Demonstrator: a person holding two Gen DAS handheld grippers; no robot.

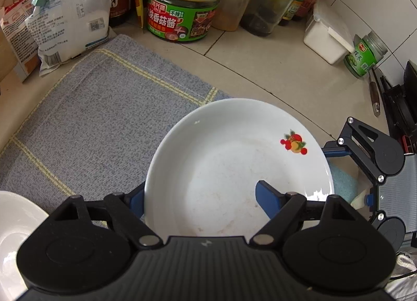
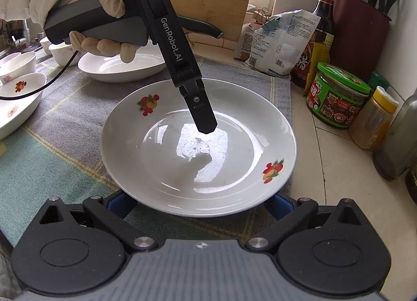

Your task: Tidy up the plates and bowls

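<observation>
The table has a gray cloth — a white plate sits on it. The left tool pinches the plate's rim; the right tool is wide beside the plate.

Right wrist view: plate sits on the cloth mat, near the mat's right edge. Left gripper reaches down into the plate, one finger inside (other finger hidden under the rim). Behind-left on the mat: a larger dish, small bowls. Right of the mat on the counter: jar, bottles, knife block behind.
</observation>
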